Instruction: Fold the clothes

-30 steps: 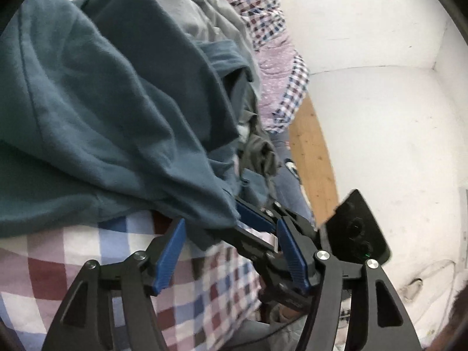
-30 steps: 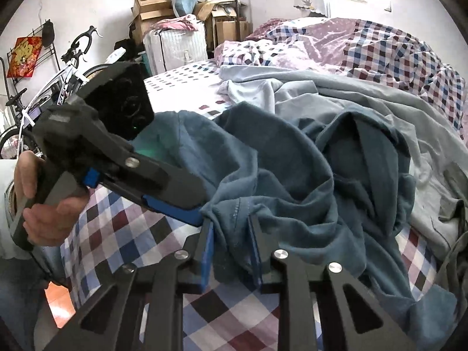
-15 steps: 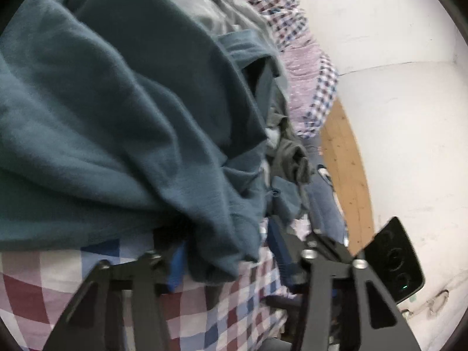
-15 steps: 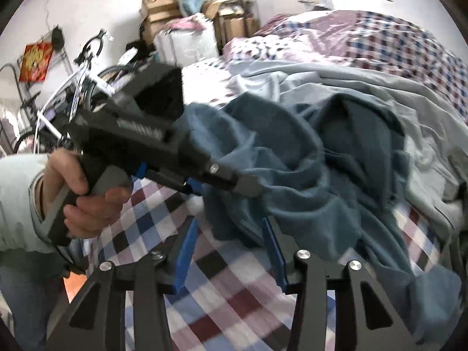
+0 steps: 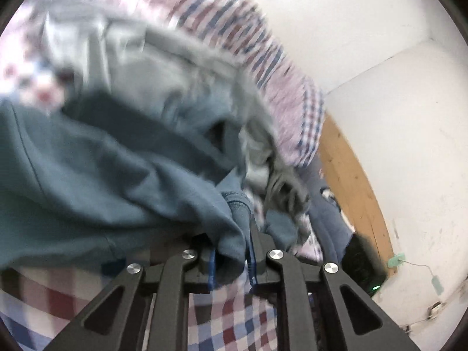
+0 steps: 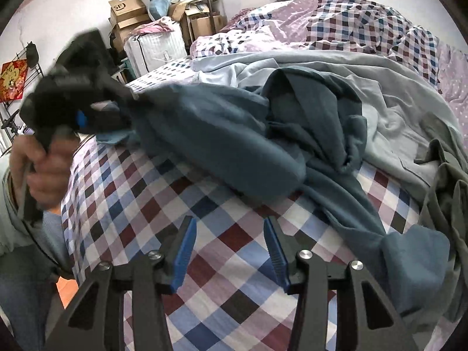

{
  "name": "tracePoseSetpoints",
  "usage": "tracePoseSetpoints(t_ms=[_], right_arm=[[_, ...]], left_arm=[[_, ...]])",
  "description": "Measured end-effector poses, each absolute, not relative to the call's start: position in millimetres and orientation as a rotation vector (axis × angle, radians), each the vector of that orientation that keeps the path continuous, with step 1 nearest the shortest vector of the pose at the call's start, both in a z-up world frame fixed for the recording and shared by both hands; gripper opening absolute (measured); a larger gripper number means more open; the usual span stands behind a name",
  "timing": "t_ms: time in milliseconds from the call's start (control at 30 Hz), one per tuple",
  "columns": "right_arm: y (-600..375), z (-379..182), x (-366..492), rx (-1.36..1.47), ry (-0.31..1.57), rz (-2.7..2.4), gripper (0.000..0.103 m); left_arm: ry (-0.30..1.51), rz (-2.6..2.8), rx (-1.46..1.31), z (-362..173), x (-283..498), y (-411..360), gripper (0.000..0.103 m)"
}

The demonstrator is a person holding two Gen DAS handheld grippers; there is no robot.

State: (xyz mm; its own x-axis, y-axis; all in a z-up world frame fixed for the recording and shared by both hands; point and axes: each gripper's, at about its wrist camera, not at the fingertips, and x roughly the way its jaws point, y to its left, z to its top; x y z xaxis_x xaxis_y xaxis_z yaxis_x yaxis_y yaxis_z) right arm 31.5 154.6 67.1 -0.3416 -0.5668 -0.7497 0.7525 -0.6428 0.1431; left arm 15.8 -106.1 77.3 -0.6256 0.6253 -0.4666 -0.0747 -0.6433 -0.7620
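Teal shirt (image 6: 234, 140) bunched on the checked bed (image 6: 163, 204); soft, limp, light, sure to sag. Left tongs (image 5: 231, 260) pinched on a bunched edge; right tongs (image 6: 229, 251) wide, empty. Best gripped at hem or shoulder seams.

Only legible mark: "SF" logo on cardboard box (image 6: 126, 7) at back of room. Red wall hanging (image 6: 12, 82) has gold figure, no readable chars. Nothing readable in left wrist view.

We see a bed with a checked sheet (image 6: 222, 242), and on it lie a teal garment (image 6: 234, 140) (crumpled) and a pale grey one (image 6: 389, 87).
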Motion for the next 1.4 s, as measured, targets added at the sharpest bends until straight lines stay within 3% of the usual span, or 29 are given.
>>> tracePoseSetpoints(t_ms=[333,433,633,667,700,767,800,1000,1200,1400], right_arm=[[161.0,57.4,11.6,1.103,0.249,-2.101,0.051],[159.6,59.3,13.3,1.096,0.239,-2.095,0.051],[156.7,59.9,15.8,1.094,0.236,-2.09,0.051],[157.1,59.4,15.0,1.097,0.233,-2.092,0.051],[157.6,58.7,13.8,1.099,0.231,-2.094,0.051],[158.1,57.6,12.2,1.105,0.229,-2.099,0.051],[157.8,57.3,12.1,1.107,0.229,-2.1,0.051],[147.7,57.7,17.6,1.105,0.239,-2.079,0.051],[132.1,47.6,14.7,1.118,0.269,-2.046,0.051],[112.0,36.3,19.2,1.13,0.316,-2.007,0.051]], left_arm=[[-1.09,2.616,-0.746,154.4,-21.8,-182.4,0.014],[-1.195,2.782,-0.538,176.5,-37.7,-224.9,0.014],[-1.108,2.981,-0.763,162.7,-93.6,-254.9,0.017],[-1.085,3.008,-0.839,153.4,-100.4,-257.5,0.024],[-1.067,3.024,-0.891,144.8,-102.7,-259.9,0.048],[-1.066,3.008,-0.94,128.8,-105.0,-266.7,0.077],[-1.09,3.001,-0.932,121.8,-100.9,-267.7,0.083],[-1.209,2.938,-0.954,95.1,-56.2,-277.0,0.083],[-1.166,2.871,-0.932,78.9,21.5,-238.4,0.083],[-1.128,2.75,-1.188,39.3,55.5,-183.3,0.083]])
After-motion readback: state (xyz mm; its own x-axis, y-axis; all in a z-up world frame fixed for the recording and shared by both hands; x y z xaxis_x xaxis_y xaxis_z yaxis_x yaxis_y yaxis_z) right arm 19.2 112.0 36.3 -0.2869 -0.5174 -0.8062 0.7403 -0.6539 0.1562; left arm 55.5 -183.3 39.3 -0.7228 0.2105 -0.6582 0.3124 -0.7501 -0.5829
